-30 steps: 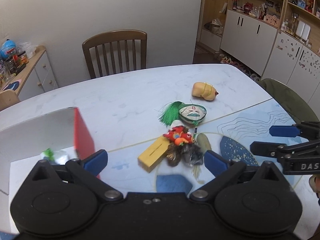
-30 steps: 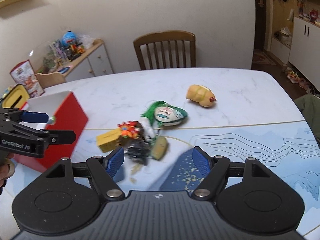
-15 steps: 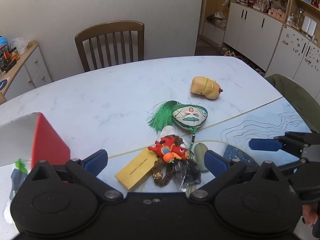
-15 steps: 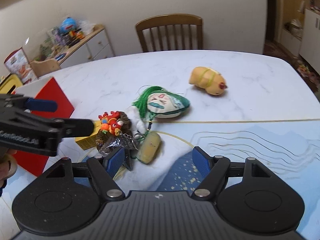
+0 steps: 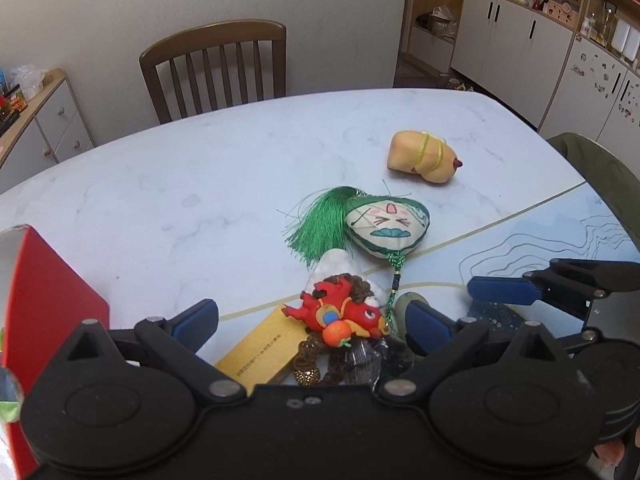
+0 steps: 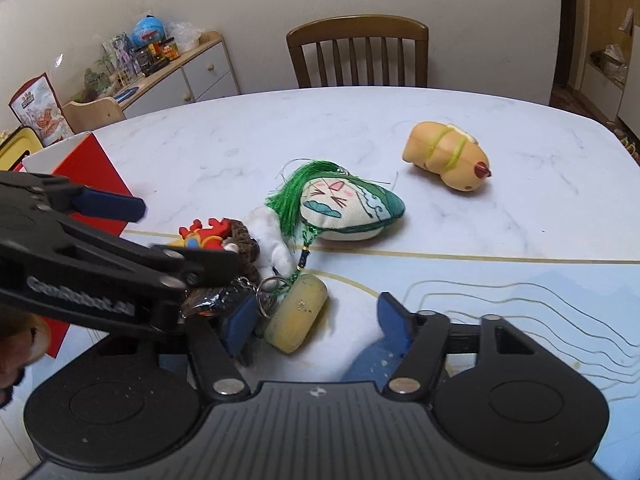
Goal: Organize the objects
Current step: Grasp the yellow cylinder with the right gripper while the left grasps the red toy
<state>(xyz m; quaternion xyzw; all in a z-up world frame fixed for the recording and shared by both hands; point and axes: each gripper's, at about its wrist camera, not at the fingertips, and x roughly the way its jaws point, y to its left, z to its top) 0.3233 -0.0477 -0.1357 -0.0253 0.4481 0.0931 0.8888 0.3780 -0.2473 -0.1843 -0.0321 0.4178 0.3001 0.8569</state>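
Both grippers are brought to the heap of trinkets near the worktop's near edge. The left gripper (image 5: 312, 320), jaws open, is set astride the red charm (image 5: 340, 312) for pickup; the right gripper (image 6: 316, 314), jaws open, brackets the yellow capsule (image 6: 296, 316). The red box (image 6: 84, 168) is kept at the left edge as receptacle.

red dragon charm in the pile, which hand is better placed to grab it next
Left, probably. The open left tongs sit either side of the red dragon charm. The open right tongs face the yellow tube beside it instead.
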